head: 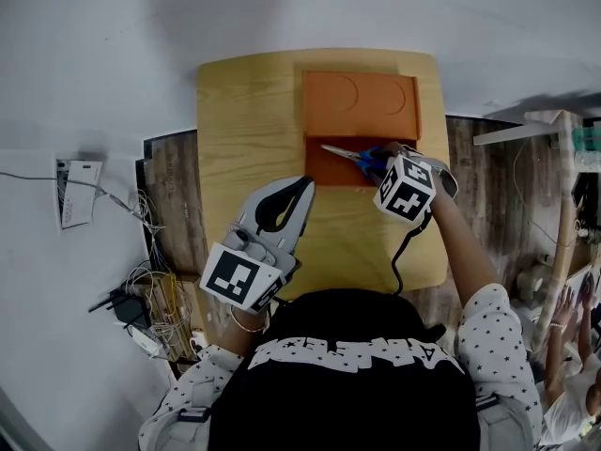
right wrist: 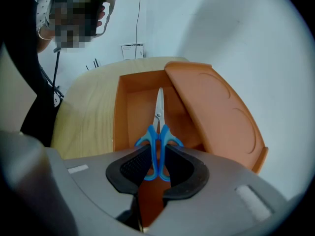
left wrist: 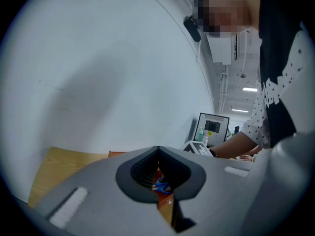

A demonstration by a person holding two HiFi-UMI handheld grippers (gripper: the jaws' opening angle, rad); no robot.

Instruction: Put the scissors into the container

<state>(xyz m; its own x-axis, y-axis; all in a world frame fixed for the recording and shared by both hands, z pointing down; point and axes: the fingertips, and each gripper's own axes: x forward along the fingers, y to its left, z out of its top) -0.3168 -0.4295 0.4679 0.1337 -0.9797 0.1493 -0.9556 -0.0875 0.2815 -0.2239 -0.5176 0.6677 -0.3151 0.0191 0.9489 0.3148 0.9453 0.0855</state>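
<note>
Blue-handled scissors [head: 362,158] hang over the open orange container [head: 324,171] on the wooden table [head: 244,130]. My right gripper [head: 385,165] is shut on their handles. In the right gripper view the scissors [right wrist: 158,132] point blades-first into the container [right wrist: 129,113], whose lid [right wrist: 216,117] stands tilted open on the right. My left gripper [head: 306,186] hovers over the table just left of the container. Its jaws meet at the tips with nothing between them. Through the left gripper [left wrist: 157,151] I glimpse the blue handles [left wrist: 161,186].
The container's lid [head: 362,104] lies back toward the table's far edge, by the white wall. A wall socket [head: 77,191] and tangled cables [head: 155,308] sit on the floor at left. Another person's hands [head: 573,308] show at far right.
</note>
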